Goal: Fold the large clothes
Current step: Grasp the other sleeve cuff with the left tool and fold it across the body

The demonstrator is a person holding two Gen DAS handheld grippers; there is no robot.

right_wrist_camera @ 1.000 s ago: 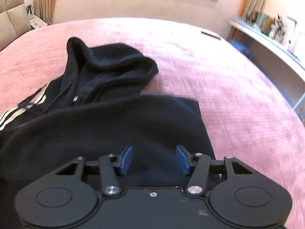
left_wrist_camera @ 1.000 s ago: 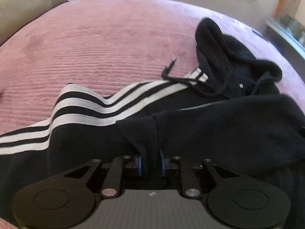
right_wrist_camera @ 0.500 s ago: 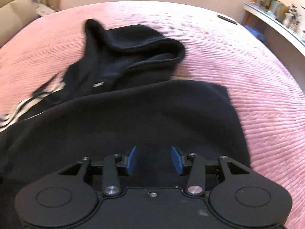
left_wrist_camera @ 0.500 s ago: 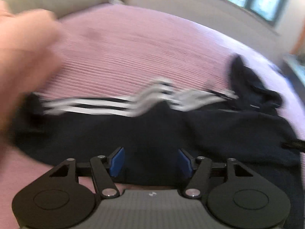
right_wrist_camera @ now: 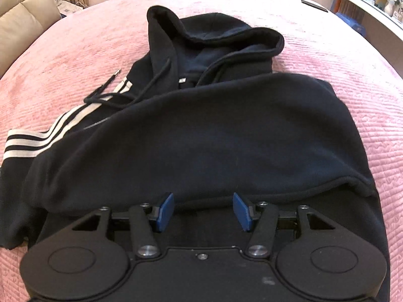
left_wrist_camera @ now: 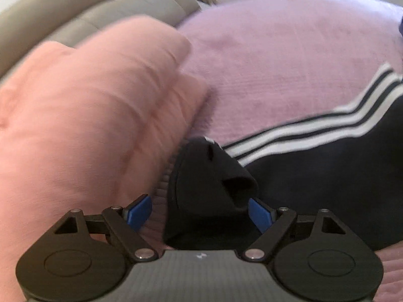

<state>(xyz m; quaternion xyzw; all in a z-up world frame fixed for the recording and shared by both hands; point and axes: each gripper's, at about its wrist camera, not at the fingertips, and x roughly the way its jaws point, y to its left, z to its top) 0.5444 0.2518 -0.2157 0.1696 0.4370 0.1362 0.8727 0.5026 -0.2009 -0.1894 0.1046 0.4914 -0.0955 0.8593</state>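
- Blurred pink pillow (left_wrist_camera: 88,115) hides the bed's (left_wrist_camera: 277,58) left side.
- Left gripper (left_wrist_camera: 200,212): fingers wide apart around hoodie cuff (left_wrist_camera: 209,191), not gripping.
- Right gripper (right_wrist_camera: 203,210): fingers apart over hoodie (right_wrist_camera: 201,136), holding nothing.

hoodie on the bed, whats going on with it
A person is folding a black hoodie on a pink bed with two handheld tongs. One side is already folded over the body. The left tongs are open around the cuff of the striped sleeve, not gripping it. The right tongs hover open over the lower edge.

Soft even daylight, fisheye-bent edges, left view motion-blurred, right sharp
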